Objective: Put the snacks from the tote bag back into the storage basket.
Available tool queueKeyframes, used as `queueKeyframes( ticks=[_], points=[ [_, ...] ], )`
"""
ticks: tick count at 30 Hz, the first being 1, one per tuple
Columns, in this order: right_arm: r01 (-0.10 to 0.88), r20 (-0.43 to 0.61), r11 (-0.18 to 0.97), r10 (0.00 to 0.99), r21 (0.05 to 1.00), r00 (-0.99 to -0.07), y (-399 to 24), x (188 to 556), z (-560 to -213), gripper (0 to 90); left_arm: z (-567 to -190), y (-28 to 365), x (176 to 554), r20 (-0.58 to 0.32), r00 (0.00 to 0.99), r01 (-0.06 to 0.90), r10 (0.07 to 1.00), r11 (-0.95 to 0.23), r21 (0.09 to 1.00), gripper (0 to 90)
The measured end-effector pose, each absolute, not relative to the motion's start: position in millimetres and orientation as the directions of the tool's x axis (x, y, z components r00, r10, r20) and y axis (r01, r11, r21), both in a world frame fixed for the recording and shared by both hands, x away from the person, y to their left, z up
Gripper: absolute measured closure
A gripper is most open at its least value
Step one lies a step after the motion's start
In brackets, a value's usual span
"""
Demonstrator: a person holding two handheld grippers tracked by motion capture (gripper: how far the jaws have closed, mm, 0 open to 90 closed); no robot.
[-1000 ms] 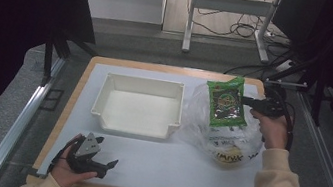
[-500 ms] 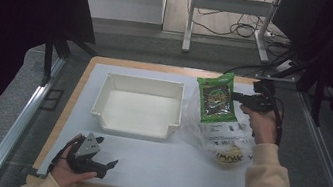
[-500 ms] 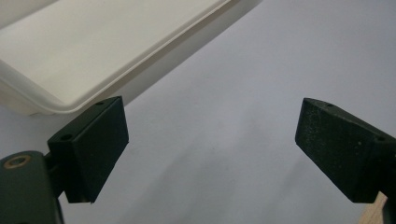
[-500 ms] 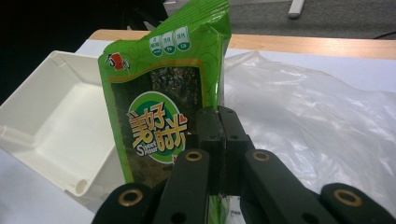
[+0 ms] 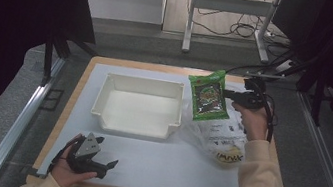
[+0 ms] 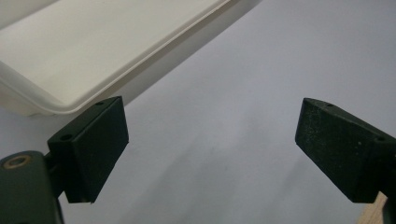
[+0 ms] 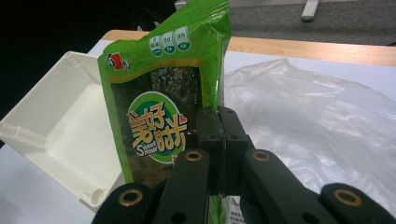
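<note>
While the right gripper (image 5: 227, 94) pinches the green packet (image 5: 209, 96) at upper right, the left gripper (image 5: 110, 164) rests with jaws spread wide at lower left.

The table (image 5: 142, 170) is bright from light above, the room around it is very dark, and the close black jaws look blurry.

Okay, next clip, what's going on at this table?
A person works with a gripper in each hand. The right gripper is shut on the edge of a green snack packet and holds it up above a clear plastic bag, beside the white bin. The bin looks empty, so the packet probably goes there next. The left gripper rests near the table's front edge, jaws open with nothing between them.
</note>
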State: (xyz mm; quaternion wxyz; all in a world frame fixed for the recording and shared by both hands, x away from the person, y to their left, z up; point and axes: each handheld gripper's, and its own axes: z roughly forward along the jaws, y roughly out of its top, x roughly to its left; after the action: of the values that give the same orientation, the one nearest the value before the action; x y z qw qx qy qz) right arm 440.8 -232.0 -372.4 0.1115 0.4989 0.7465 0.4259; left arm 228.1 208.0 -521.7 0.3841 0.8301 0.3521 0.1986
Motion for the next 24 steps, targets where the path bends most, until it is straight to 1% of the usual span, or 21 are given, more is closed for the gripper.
queueKeyframes(
  ticks=[5, 24],
  points=[
    [0.650, 0.284, 0.131, 0.823, 0.749, -0.492, -225, 443, -375, 90.0, -521, 208, 228, 0.060, 0.673, 0.431, 0.737, -0.457, 0.778, 9.4],
    [0.647, 0.305, 0.142, 0.794, 0.749, -0.526, -200, 448, -375, 90.0, -521, 209, 228, 0.059, 0.673, 0.431, 0.738, -0.455, 0.779, 9.4]
  ],
)
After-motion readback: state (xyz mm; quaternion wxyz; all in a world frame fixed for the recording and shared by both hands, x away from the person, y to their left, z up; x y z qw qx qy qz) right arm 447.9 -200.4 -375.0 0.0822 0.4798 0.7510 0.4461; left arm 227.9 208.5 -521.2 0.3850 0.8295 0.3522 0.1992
